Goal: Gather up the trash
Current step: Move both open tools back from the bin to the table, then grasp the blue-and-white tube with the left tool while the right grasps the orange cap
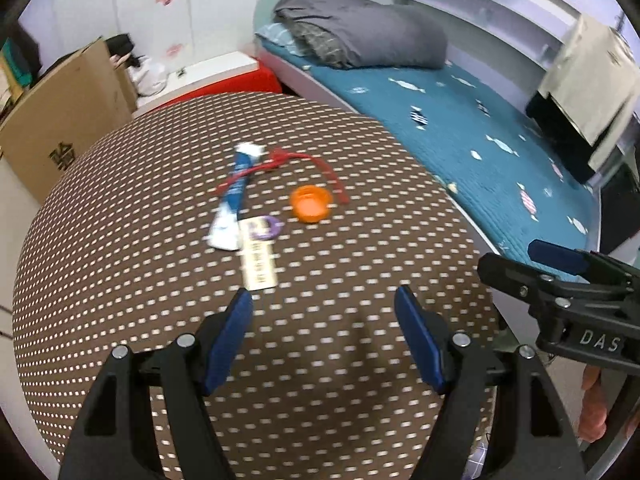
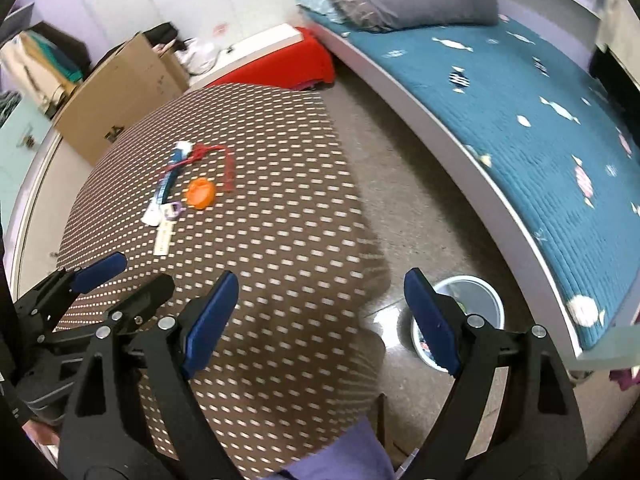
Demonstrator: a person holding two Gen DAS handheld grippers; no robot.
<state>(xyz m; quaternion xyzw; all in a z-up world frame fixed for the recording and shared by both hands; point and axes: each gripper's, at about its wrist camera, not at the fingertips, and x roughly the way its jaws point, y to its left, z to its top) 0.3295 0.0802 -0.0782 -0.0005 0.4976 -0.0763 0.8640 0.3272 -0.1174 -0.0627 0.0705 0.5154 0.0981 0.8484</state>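
Beside a teal bed (image 1: pixel 460 120), dotted brown table (image 1: pixel 160 200), cardboard box (image 1: pixel 68 120).

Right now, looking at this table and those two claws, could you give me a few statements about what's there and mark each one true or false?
1. Both claws are open and hold nothing. True: the left claw and the right claw both show a wide gap with nothing in it.
2. The orange cap sits inside the bin. False: it lies on the dotted tablecloth, beside the red string.
3. A bin stands on the floor between table and bed. True.
4. The blue and white wrapper is gripped by the left claw. False: it lies on the table, apart from both claws.
5. The bed cover is red. False: it is teal with a candy pattern.
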